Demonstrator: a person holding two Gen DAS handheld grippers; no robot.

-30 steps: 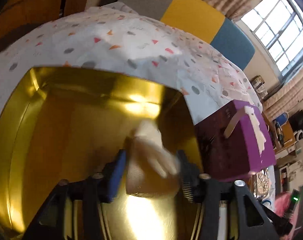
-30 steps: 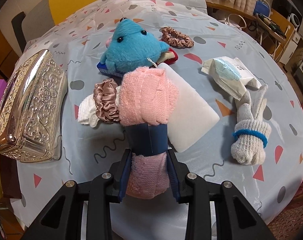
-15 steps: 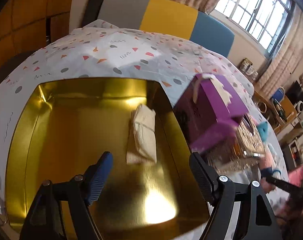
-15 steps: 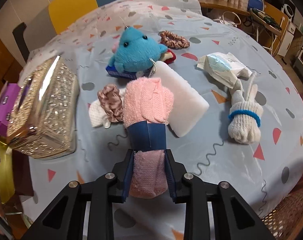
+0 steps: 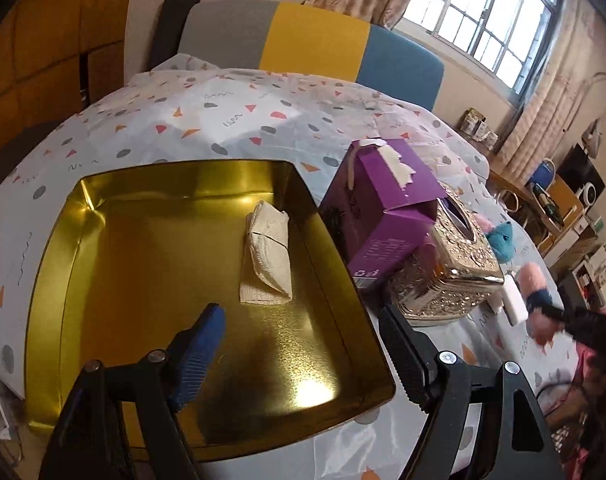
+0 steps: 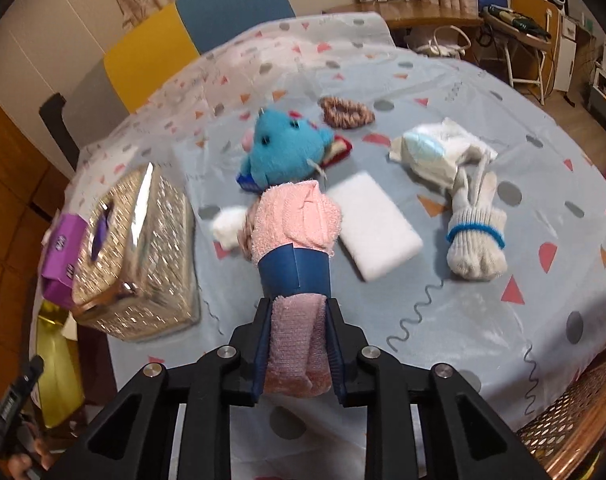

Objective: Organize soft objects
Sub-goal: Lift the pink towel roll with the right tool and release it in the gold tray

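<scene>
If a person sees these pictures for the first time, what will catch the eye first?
The shiny gold tray fills the left wrist view, with one cream folded cloth lying inside. In the right wrist view, the right gripper is closing on a pink rolled towel with a blue band, in front of a bright blue plush toy.

The left wrist camera sits just behind the left tongs [image 5: 299,344] and looks steeply down into the gold tray [image 5: 47,264], close to it, toward the window. The right wrist camera sits behind the right tongs [image 6: 297,340] and looks down across the desk [image 6: 483,312]. Both views share the silver tissue box [image 5: 455,264] [image 6: 143,248], the purple box [image 5: 383,216] and the sofa [image 5: 315,40].
</scene>
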